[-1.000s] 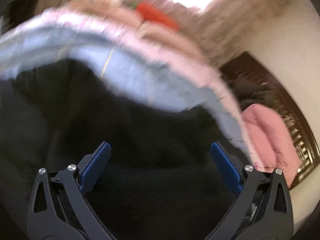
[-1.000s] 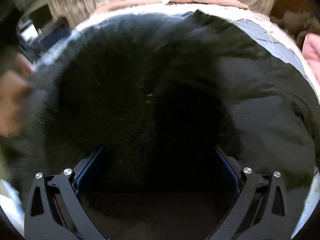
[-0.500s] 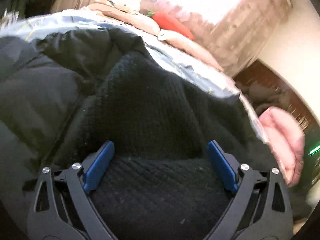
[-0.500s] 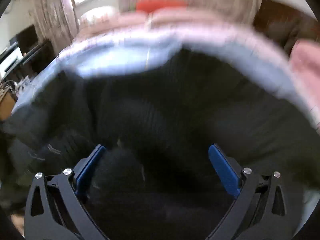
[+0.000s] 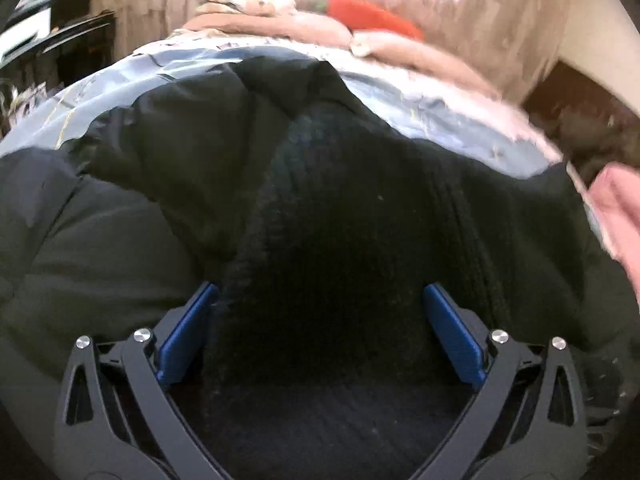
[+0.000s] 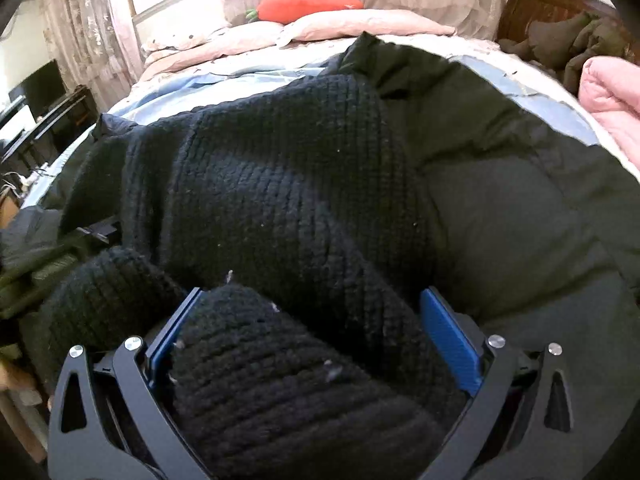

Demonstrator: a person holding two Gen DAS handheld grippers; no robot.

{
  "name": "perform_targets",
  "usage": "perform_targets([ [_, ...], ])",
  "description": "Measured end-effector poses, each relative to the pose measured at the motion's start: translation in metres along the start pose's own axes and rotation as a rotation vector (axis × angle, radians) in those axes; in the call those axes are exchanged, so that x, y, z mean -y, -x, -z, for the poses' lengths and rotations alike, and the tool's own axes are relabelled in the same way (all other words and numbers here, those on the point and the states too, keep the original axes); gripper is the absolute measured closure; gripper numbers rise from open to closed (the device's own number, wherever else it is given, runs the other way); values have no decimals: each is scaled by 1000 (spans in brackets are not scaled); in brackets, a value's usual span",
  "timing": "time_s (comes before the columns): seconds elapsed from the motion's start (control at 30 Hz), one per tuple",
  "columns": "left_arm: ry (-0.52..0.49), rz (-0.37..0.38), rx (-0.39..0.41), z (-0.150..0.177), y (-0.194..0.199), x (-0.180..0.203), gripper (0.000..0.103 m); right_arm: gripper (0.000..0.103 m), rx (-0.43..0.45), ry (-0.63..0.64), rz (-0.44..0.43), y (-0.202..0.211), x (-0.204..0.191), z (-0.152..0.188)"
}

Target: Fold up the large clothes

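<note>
Change, right view: half a second before it was smeared by motion; now it was sharp, and the black sweater (image 6: pixel 272 184) filled its middle, lying over the dark jacket (image 6: pixel 520 208).
Change, left view: the framing barely altered, but the picture was softer than before.
Sweater: one, spread on the bed (image 6: pixel 256 76), with a rolled fold bunched up between the right gripper's pads.
Jacket: one, under and beside the sweater.
Left gripper (image 5: pixel 318 338): jaws wide apart, sweater knit lying between them, not pinched.
Right gripper (image 6: pixel 310 334): jaws wide apart around the knit fold; whether the left pad touched it was hard to judge.
Carrot cushion (image 6: pixel 308 5): one, at the bed's head.
Pink blanket (image 6: pixel 612 108): one, off the bed's right side.
</note>
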State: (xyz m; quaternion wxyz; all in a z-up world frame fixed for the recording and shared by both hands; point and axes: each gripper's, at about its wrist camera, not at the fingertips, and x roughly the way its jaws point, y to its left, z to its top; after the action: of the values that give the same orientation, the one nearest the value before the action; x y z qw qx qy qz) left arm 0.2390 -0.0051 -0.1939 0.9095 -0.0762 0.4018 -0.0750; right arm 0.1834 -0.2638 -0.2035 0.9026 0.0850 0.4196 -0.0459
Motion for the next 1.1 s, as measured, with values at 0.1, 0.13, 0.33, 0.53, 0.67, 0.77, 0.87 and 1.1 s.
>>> perform_targets([
  [0.1,3,-1,6,2,-1,0,2,1,7,0,13,-3,-1,0],
  [0.13,1,-5,6,2,-2,1,2,1,7,1,16,-3,-1,0],
  [0.33,2,-8,-21,1,1,5,2,1,11,-1,17,-2,-1,2],
  [0.53,80,210,173,-4,101,-53,2,1,21,-9,4,0,2,3],
  [0.67,375,214,404,-4,174,-165,2,1,25,-9,3,2,3,3],
  [0.77,695,83,423,18,197,-272,2,1,26,-11,4,3,3,3],
  [0.87,931,-19,440,59,211,-356,2,1,28,-12,6,4,3,3],
  [1.1,1052,-82,433,85,193,-442,2,1,29,-13,8,4,3,3],
])
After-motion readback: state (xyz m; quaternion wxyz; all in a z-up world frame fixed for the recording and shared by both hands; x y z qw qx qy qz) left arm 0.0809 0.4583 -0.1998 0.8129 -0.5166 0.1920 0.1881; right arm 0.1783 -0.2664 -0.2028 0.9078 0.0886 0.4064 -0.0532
